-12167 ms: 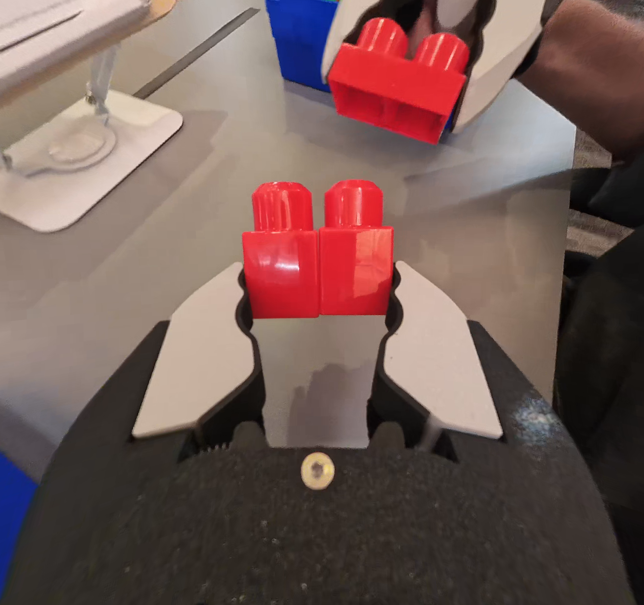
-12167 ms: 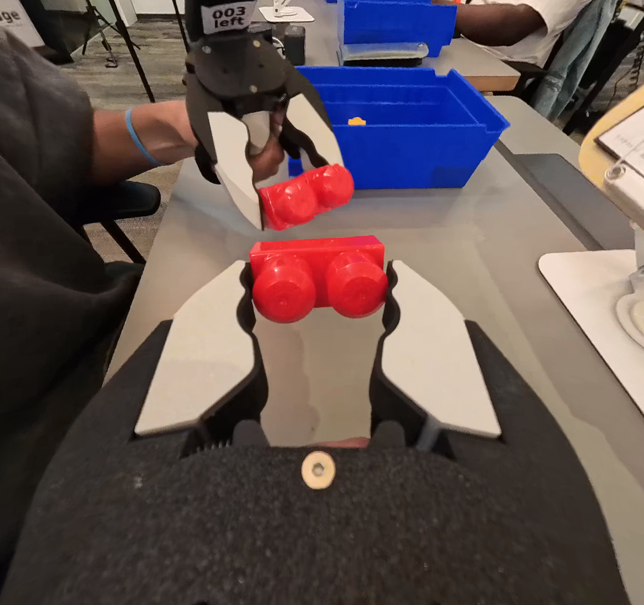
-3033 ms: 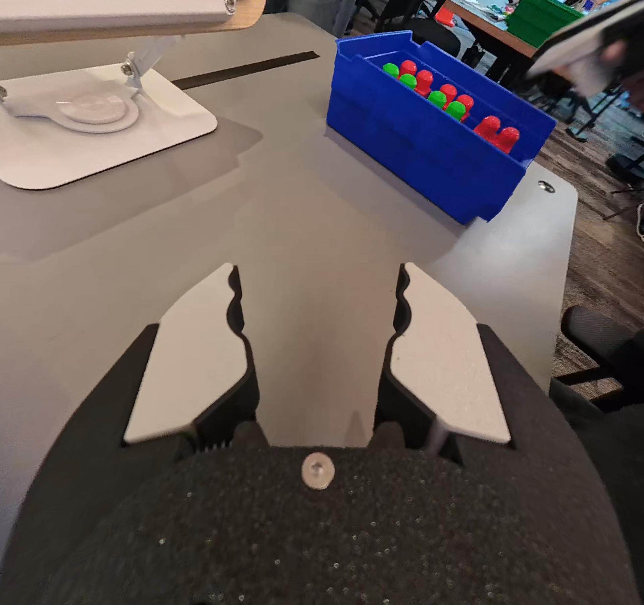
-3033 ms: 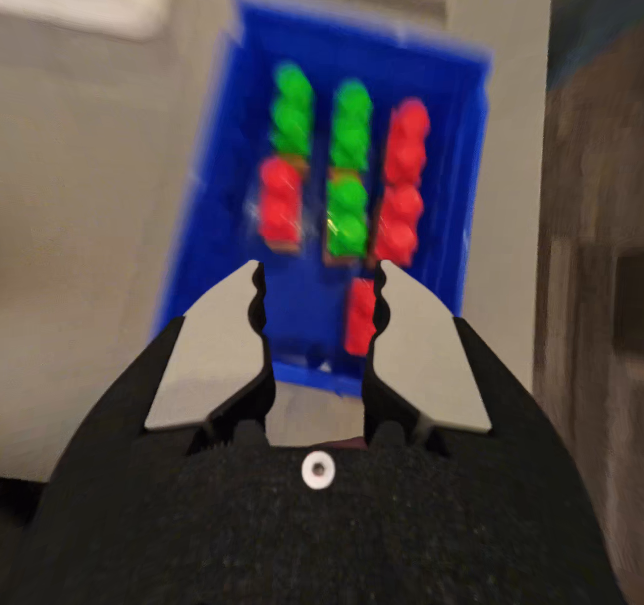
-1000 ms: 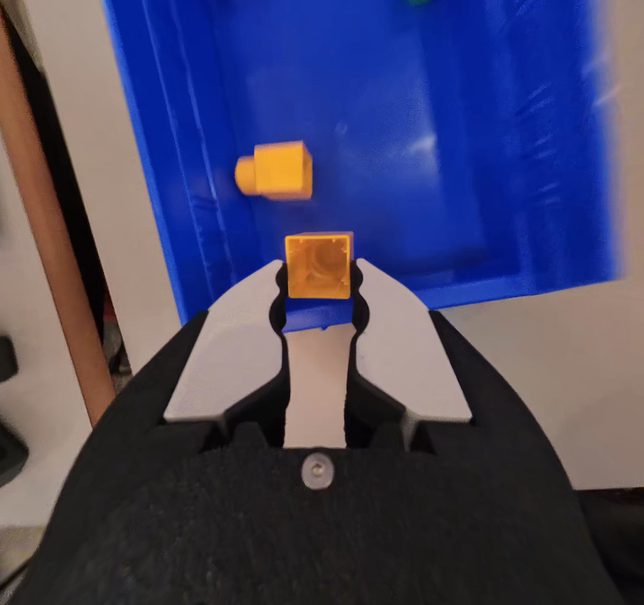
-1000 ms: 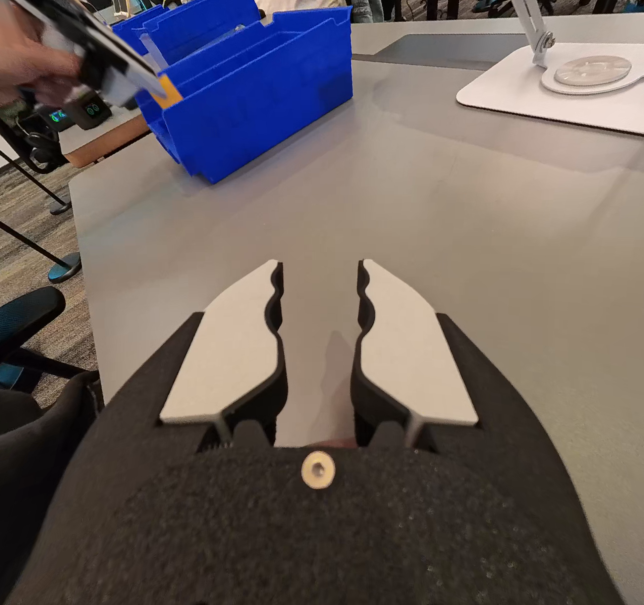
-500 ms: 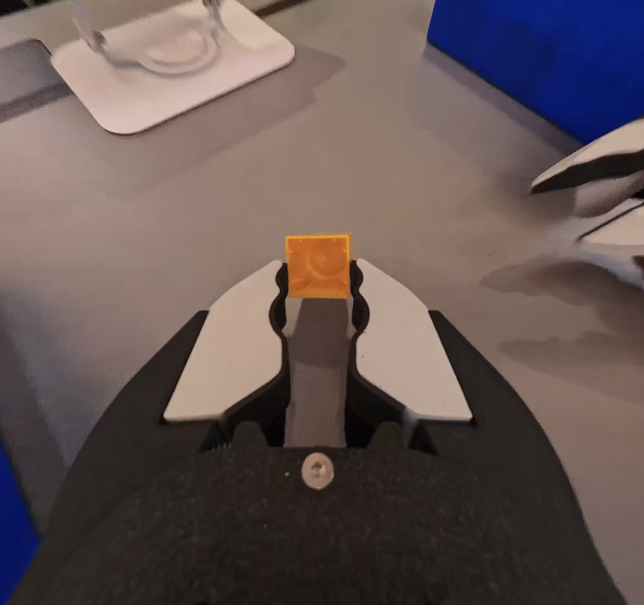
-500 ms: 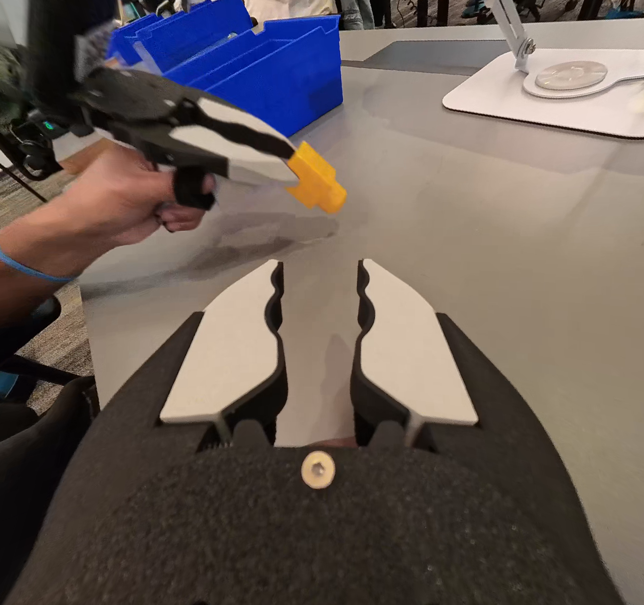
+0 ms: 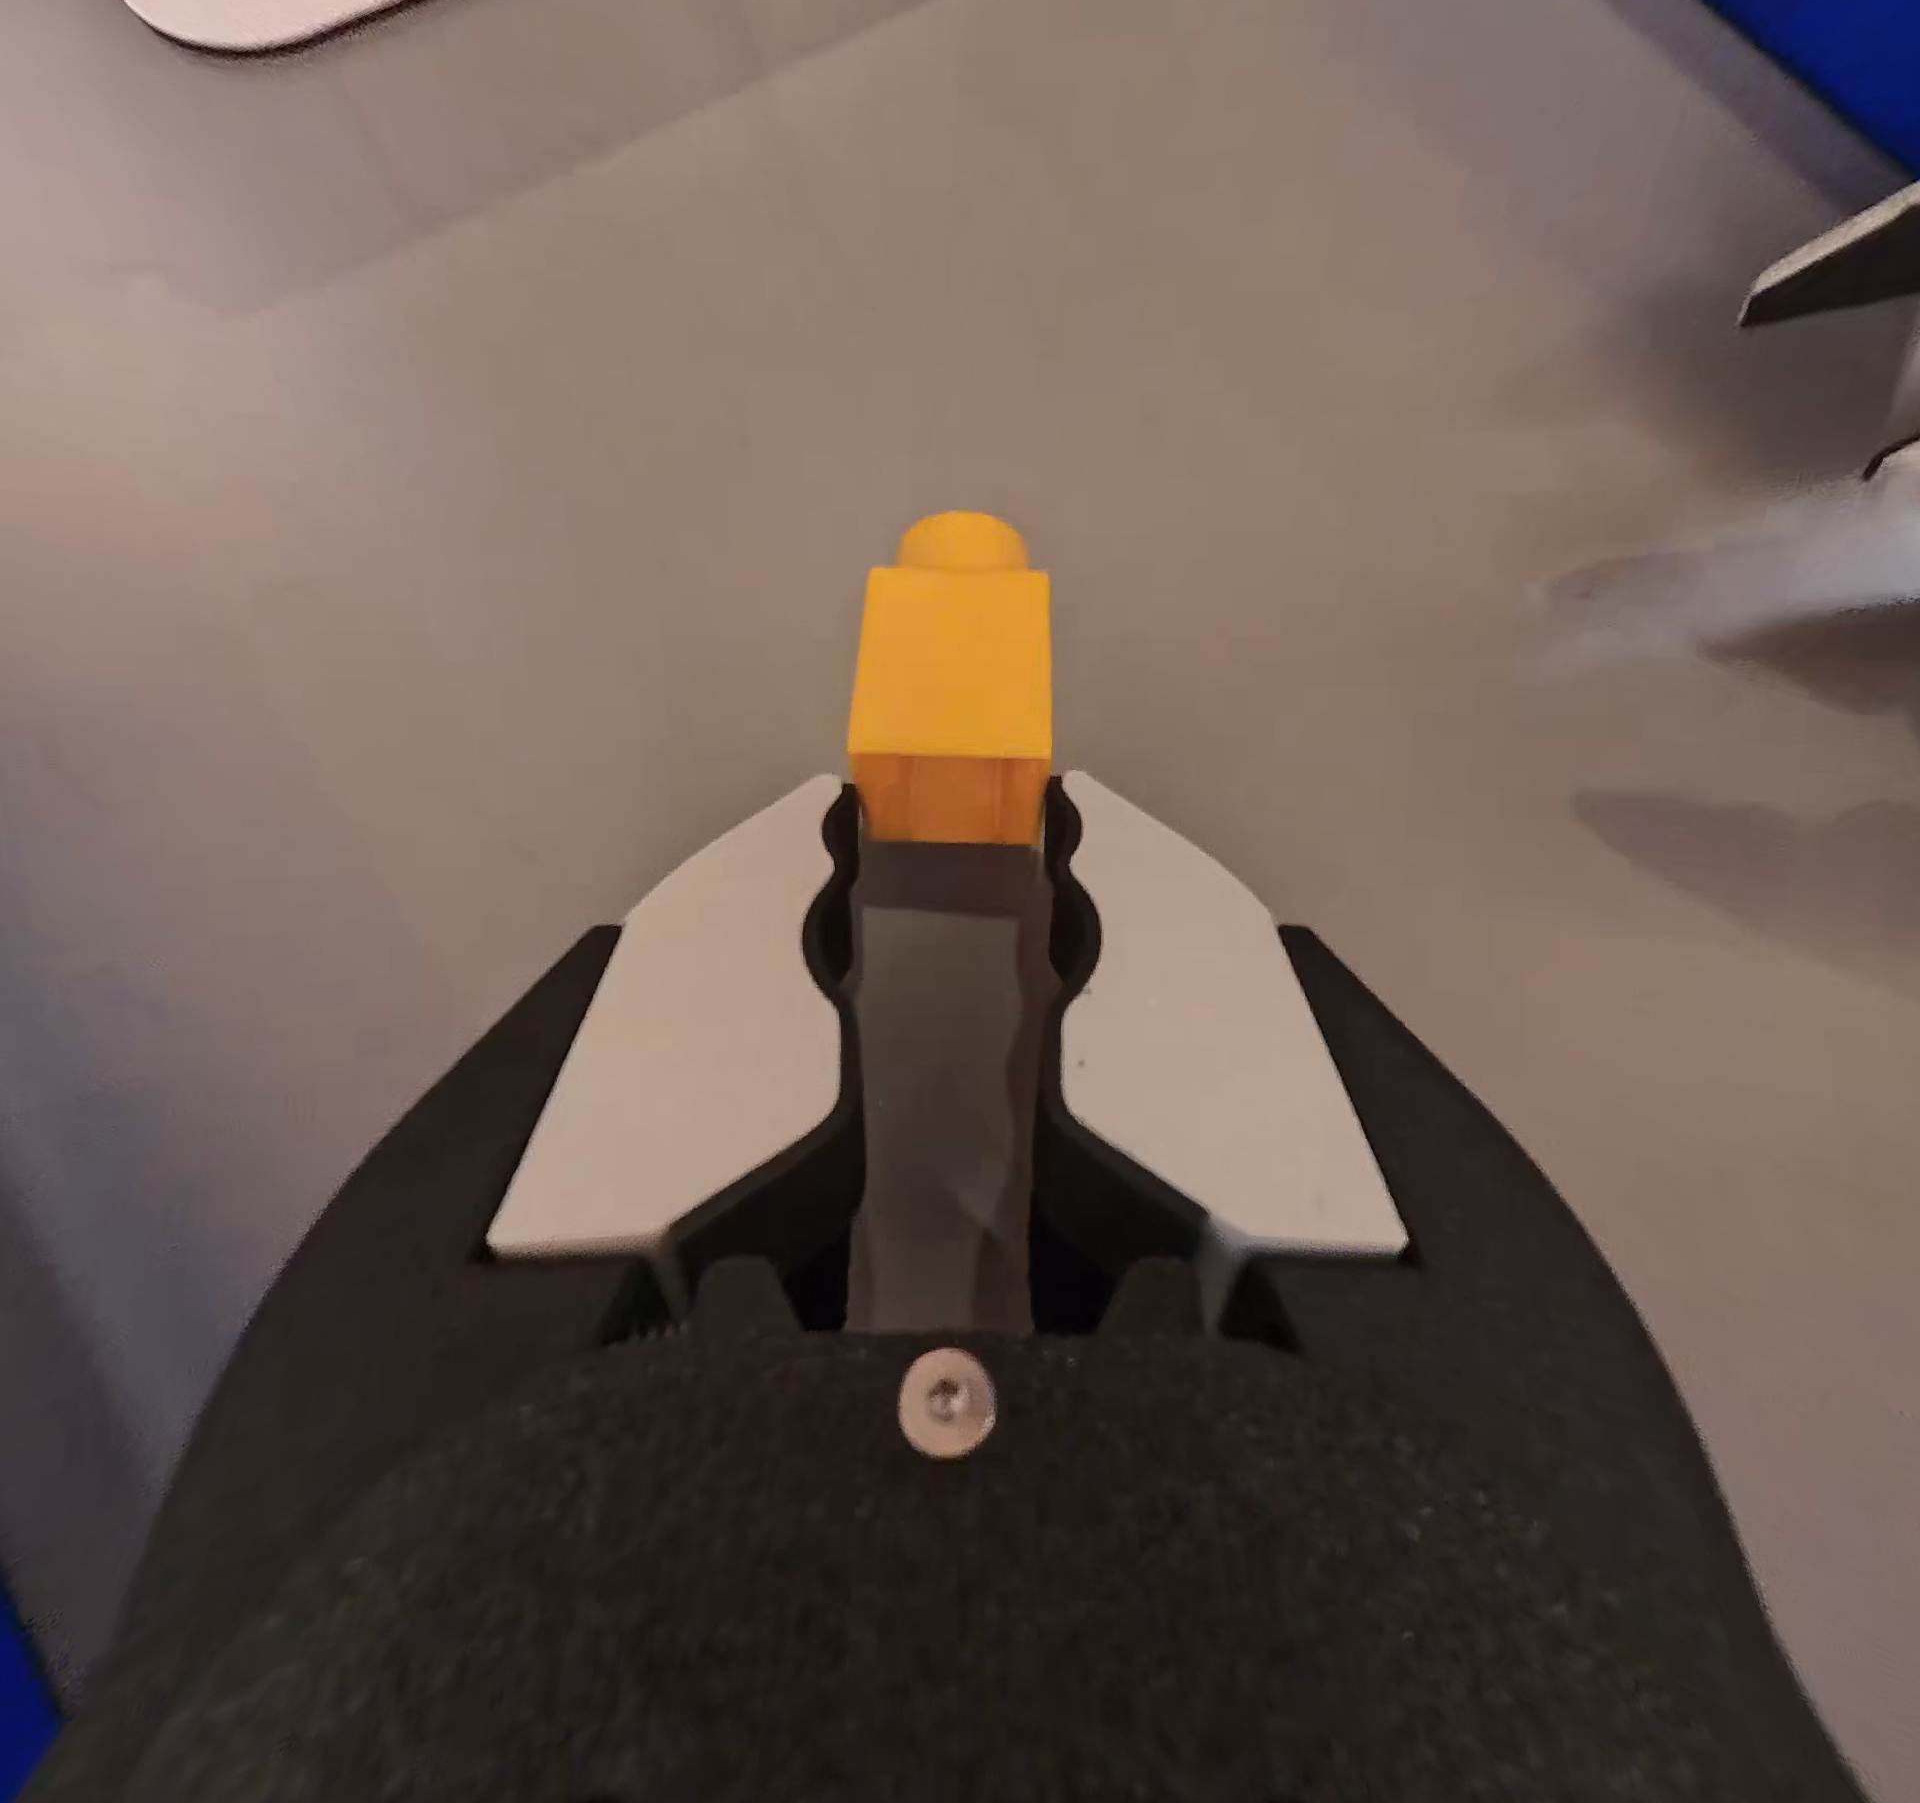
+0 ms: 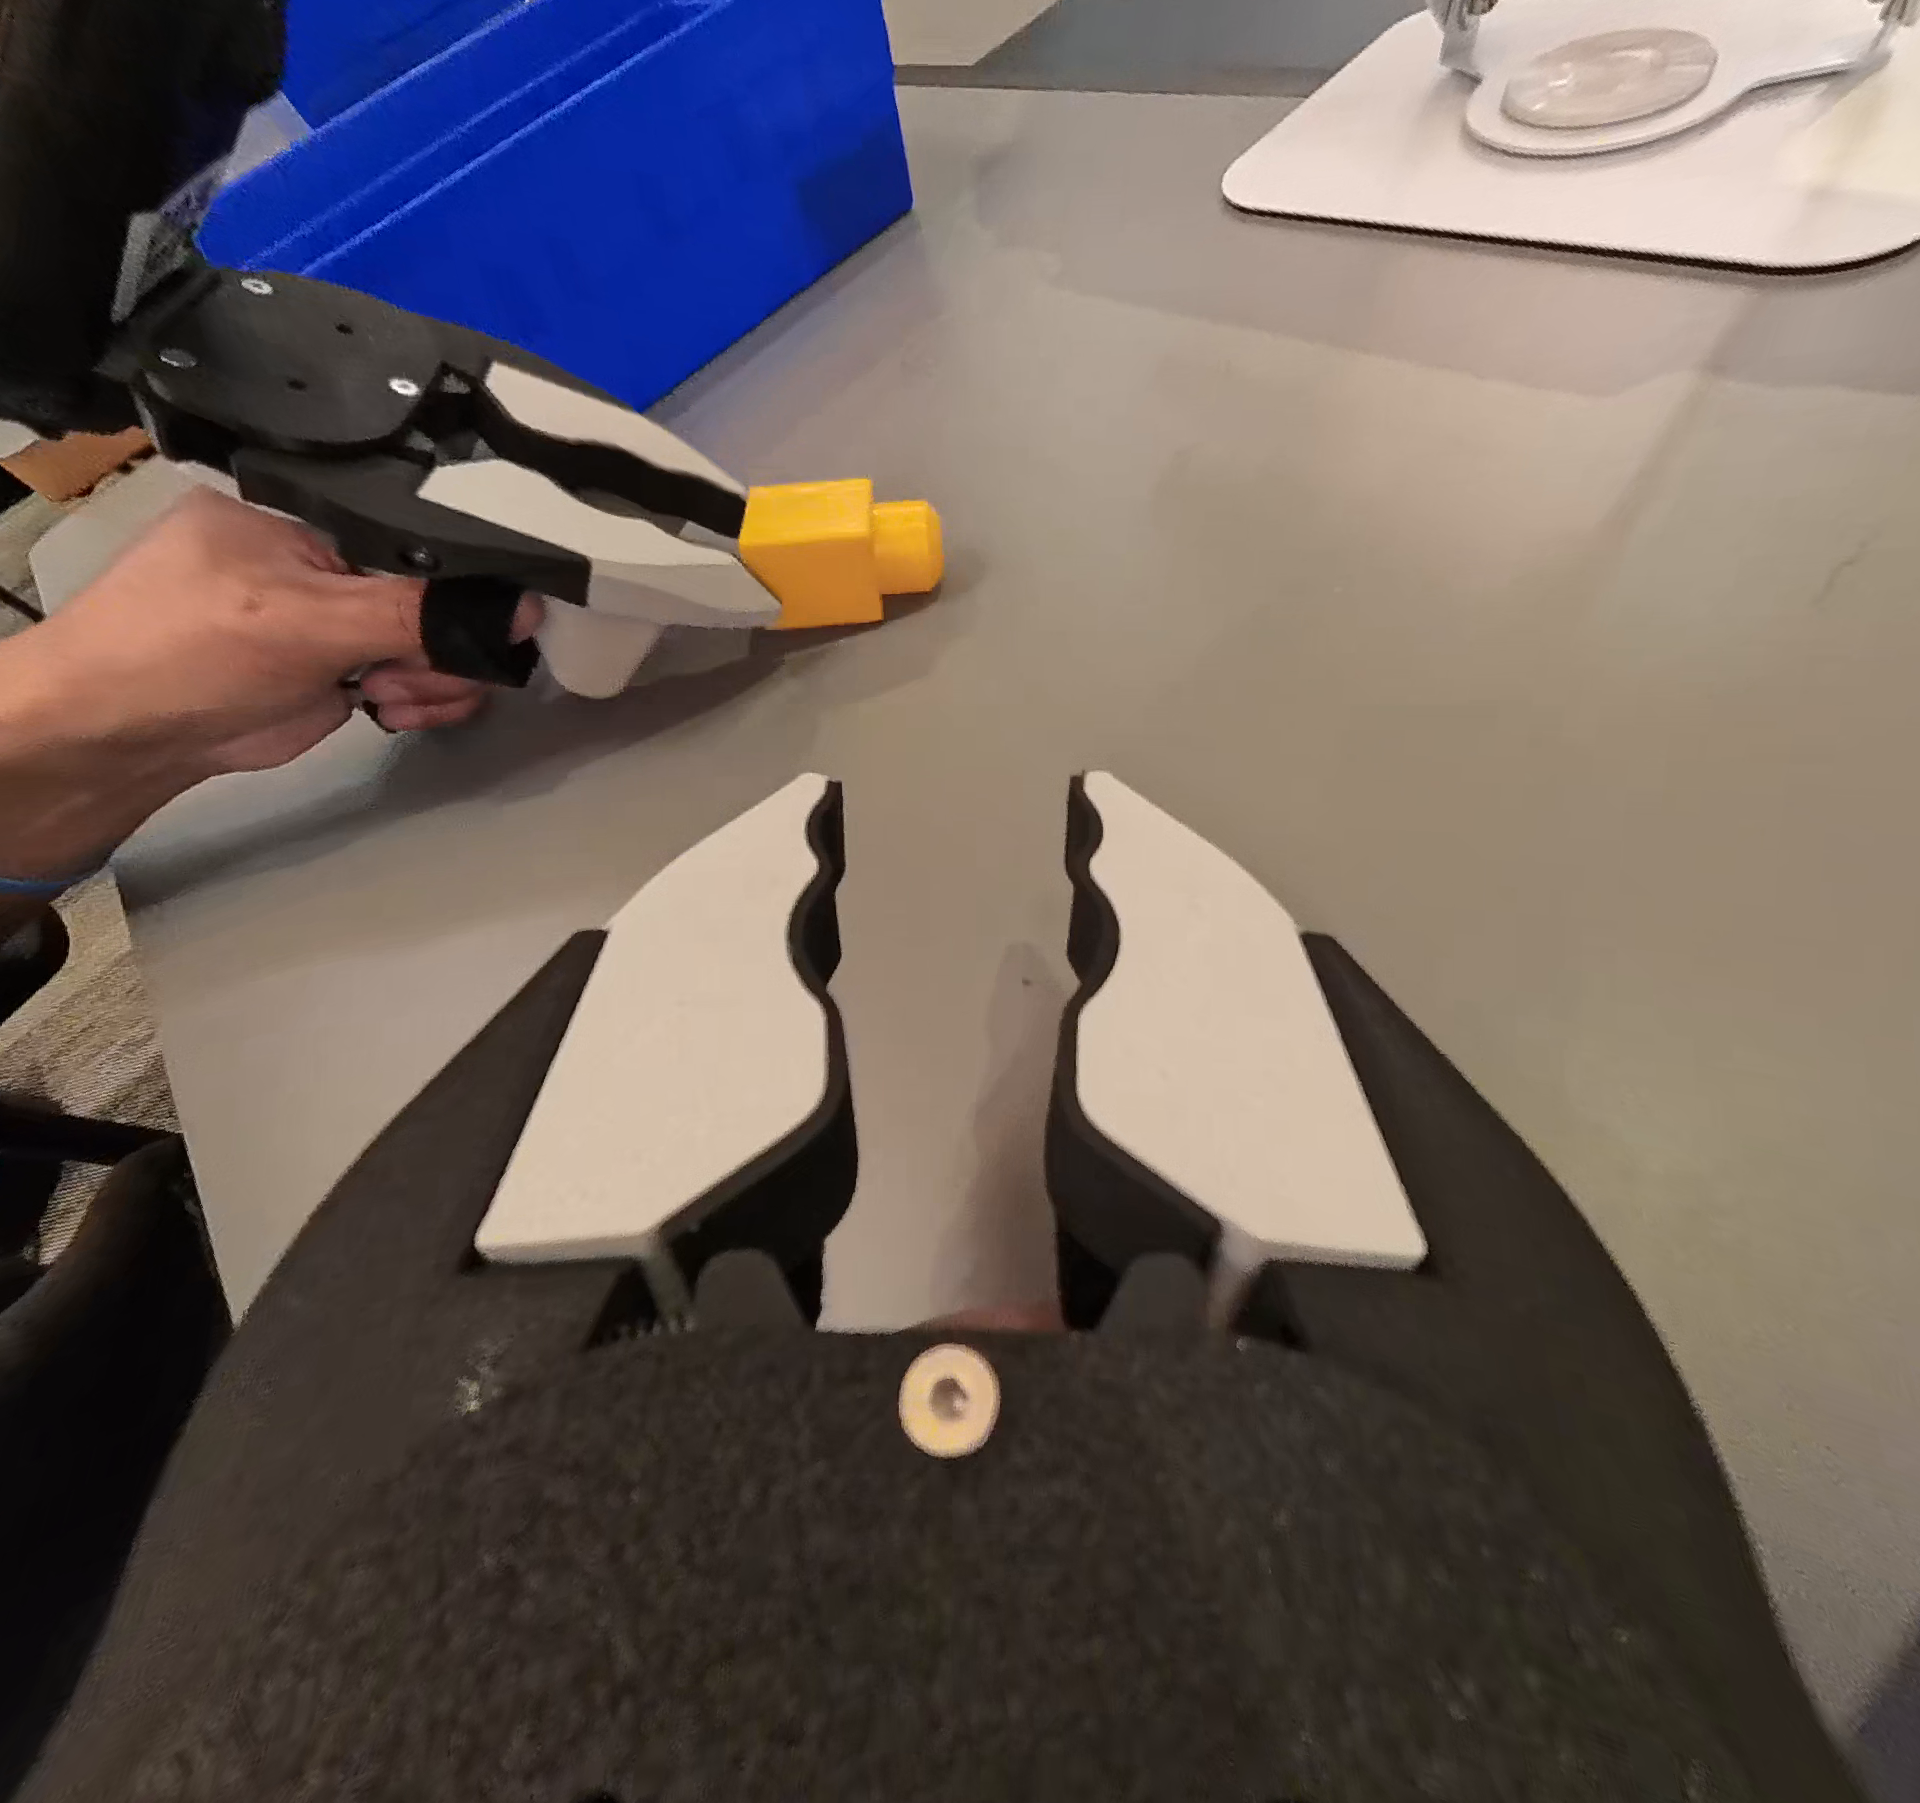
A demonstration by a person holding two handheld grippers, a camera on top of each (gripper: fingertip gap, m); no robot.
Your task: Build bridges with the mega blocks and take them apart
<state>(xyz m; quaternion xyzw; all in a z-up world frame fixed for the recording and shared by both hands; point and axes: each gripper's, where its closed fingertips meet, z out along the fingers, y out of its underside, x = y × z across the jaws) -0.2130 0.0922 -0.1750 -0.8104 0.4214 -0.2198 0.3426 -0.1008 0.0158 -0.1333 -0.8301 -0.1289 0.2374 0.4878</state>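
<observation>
The left claw (image 9: 951, 808) lies low and nearly level over the surface (image 10: 1351, 527), its fingers (image 10: 665, 558) closed on a yellow block (image 10: 831, 553); a hand (image 10: 208, 631) grips its handle from below. The right claw (image 10: 954, 818) hovers nearer the surface's front edge, fingers (image 10: 1195, 1026) parted with nothing between them.

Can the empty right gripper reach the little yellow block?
Probably yes. The right gripper is open, with only bare grey table before the small yellow one-stud plastic block, but the left gripper is clamping its base.
</observation>
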